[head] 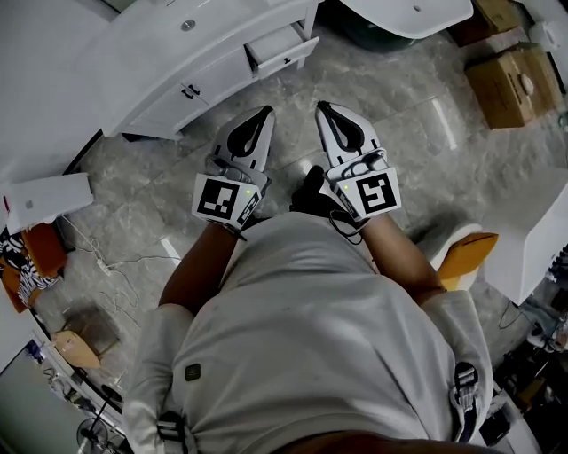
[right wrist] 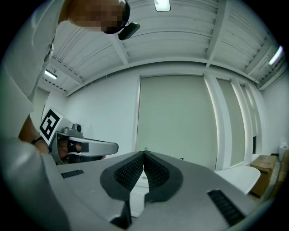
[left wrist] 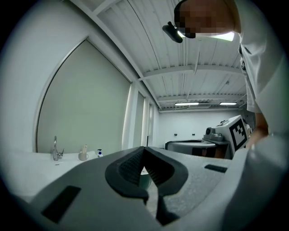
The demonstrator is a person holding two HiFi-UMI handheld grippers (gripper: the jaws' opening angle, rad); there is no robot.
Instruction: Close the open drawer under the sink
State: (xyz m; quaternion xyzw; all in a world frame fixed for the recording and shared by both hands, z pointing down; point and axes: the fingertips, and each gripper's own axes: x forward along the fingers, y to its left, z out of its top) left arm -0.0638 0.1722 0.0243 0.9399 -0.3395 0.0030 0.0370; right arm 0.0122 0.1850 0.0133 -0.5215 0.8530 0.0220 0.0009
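In the head view a white vanity cabinet (head: 169,66) stands at the upper left, with one drawer (head: 282,46) pulled out at its right end. Both grippers are held side by side over the grey marble floor, pointing toward the cabinet and short of the drawer. My left gripper (head: 266,113) is shut with nothing in it, its tips (left wrist: 143,148) meeting. The right gripper (head: 321,106) is shut and empty too, its pads (right wrist: 144,153) closed together. A faucet (left wrist: 56,151) rises from the counter in the left gripper view.
Cardboard boxes (head: 513,84) sit at the upper right, beside a white basin (head: 417,13). A yellow seat (head: 466,257) stands at my right. At the left, a power strip and cable (head: 102,264) lie on the floor by a white box (head: 49,199).
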